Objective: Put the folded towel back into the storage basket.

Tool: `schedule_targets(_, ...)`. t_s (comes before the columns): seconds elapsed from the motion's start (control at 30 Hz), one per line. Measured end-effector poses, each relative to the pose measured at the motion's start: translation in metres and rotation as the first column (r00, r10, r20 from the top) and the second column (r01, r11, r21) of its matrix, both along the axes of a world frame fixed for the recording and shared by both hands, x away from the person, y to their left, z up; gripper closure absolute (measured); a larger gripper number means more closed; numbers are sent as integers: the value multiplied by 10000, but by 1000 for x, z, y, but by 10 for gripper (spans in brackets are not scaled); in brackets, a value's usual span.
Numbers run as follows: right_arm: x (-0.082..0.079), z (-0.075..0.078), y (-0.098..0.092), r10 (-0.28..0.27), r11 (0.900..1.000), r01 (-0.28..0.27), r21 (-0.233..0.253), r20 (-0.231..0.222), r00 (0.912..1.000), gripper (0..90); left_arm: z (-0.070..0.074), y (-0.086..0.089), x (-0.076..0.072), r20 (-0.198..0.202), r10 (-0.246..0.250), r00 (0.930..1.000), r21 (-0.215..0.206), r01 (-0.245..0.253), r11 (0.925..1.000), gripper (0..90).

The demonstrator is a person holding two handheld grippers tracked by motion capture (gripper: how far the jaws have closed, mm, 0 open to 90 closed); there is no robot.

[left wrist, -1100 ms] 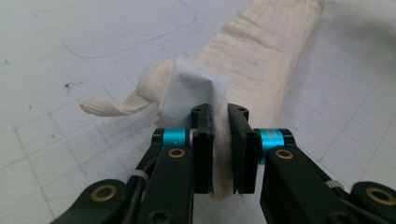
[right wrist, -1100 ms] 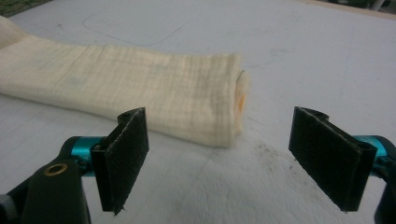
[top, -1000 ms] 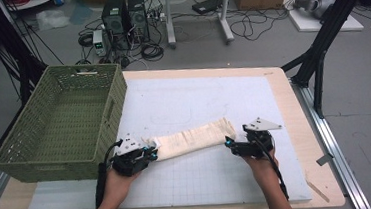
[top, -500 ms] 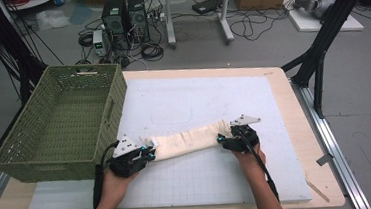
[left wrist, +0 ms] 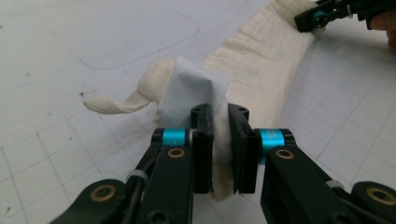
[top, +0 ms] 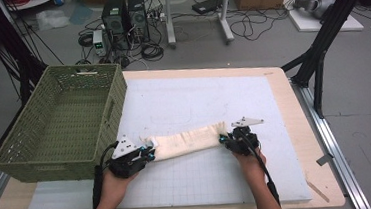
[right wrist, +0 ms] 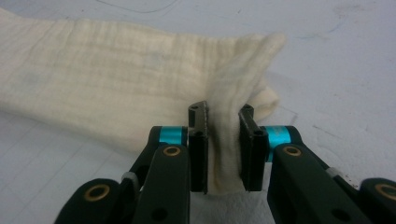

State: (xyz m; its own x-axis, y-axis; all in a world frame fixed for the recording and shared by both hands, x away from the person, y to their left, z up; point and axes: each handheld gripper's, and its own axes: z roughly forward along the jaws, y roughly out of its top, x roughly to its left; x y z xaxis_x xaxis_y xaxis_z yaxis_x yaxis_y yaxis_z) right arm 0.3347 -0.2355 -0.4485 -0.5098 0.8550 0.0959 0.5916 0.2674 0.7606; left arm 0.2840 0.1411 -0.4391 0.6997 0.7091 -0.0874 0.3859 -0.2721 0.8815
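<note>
A long cream cloth (top: 189,140) lies folded into a band across the white gridded mat (top: 198,103). My left gripper (top: 147,155) is shut on its left end, where a white label (left wrist: 191,91) and a cloth loop (left wrist: 116,103) stick out past the jaws. In the left gripper view the cloth (left wrist: 261,60) runs away toward the other gripper at the top right. My right gripper (top: 225,140) is shut on the right end, and the cloth (right wrist: 93,60) bunches up in a ridge between its jaws.
A green woven basket (top: 59,122) stands on the table's left side, close to my left hand. The mat leaves a wooden table border (top: 300,125) on the right. Computer towers (top: 123,11), cables and black frame legs (top: 319,49) stand on the floor beyond.
My right gripper has moved left along the mat with the cloth's right end, so the band is shorter and slacker. The left gripper has barely moved.
</note>
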Motion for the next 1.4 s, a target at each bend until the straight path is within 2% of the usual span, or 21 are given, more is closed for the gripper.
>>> schedule_targets(0.1, -2, 2, -1, 234, 9996, -233, -127, 29, 9997, 785, 2, 2, 0, 106, -8, 9999, -79, 9, 10000, 804)
schedule_targets(0.2, -5, 6, -4, 671, 9977, -669, -67, 404, 9969, 786, 5, 5, 0, 168, 50, 9998, -304, -45, 9995, 804)
schedule_targets(0.23, -5, 6, -4, 671, 9977, -669, -67, 404, 9969, 786, 7, 7, -1, 175, 51, 9998, -451, -43, 9990, 804)
schedule_targets(0.27, -8, 11, -7, 887, 9961, -884, -75, 792, 9929, 788, 9, 7, -1, 222, 54, 9997, -551, -42, 9985, 804)
schedule_targets(0.33, -8, 14, -8, 949, 9955, -949, -39, 925, 9912, 788, 14, 8, -2, 394, 49, 9992, -715, -21, 9974, 804)
schedule_targets(0.37, -8, 19, -11, 1033, 9945, -1044, 38, 1164, 9878, 789, 17, 8, -2, 493, 35, 9988, -822, 6, 9966, 804)
schedule_targets(0.4, -8, 19, -11, 1033, 9945, -1044, 38, 1164, 9878, 789, 21, 9, -3, 599, 3, 9982, -855, 49, 9963, 804)
schedule_targets(0.47, -7, 28, -14, 1026, 9940, -1071, 237, 1442, 9842, 791, 27, 9, -5, 786, -9, 9969, -990, 87, 9951, 804)
schedule_targets(0.5, -7, 31, -15, 1052, 9935, -1105, 260, 1566, 9821, 791, 33, 10, -7, 1015, -3, 9948, -1053, 111, 9944, 804)
schedule_targets(0.53, -6, 35, -15, 1054, 9933, -1117, 300, 1631, 9810, 791, 33, 10, -7, 1015, -3, 9948, -1053, 111, 9944, 804)
schedule_targets(0.57, -5, 39, -14, 1101, 9926, -1173, 310, 1758, 9783, 791, 39, 12, -9, 1242, 46, 9922, -1167, 101, 9931, 804)
schedule_targets(0.6, -5, 39, -14, 1101, 9926, -1173, 310, 1758, 9783, 791, 39, 12, -9, 1242, 46, 9922, -1167, 101, 9931, 804)
schedule_targets(0.67, -4, 46, -14, 1133, 9913, -1240, 432, 1958, 9741, 791, 45, 14, -11, 1490, 116, 9888, -1274, 76, 9918, 805)
schedule_targets(0.8, 0, 61, -10, 1265, 9892, -1406, 411, 2434, 9616, 791, 57, 17, -15, 1929, 238, 9809, -1447, 44, 9895, 806)
schedule_targets(1.03, 10, 76, -3, 1372, 9878, -1520, 342, 2714, 9527, 791, 75, 21, -22, 2524, 365, 9669, -1649, 58, 9863, 806)
schedule_targets(1.2, 23, 89, 5, 1425, 9878, -1546, 171, 2983, 9438, 791, 83, 22, -26, 2836, 432, 9580, -1661, 47, 9861, 807)
schedule_targets(1.4, 43, 106, 20, 1577, 9863, -1647, -52, 3195, 9344, 791, 90, 27, -30, 3013, 580, 9518, -1786, -34, 9839, 809)
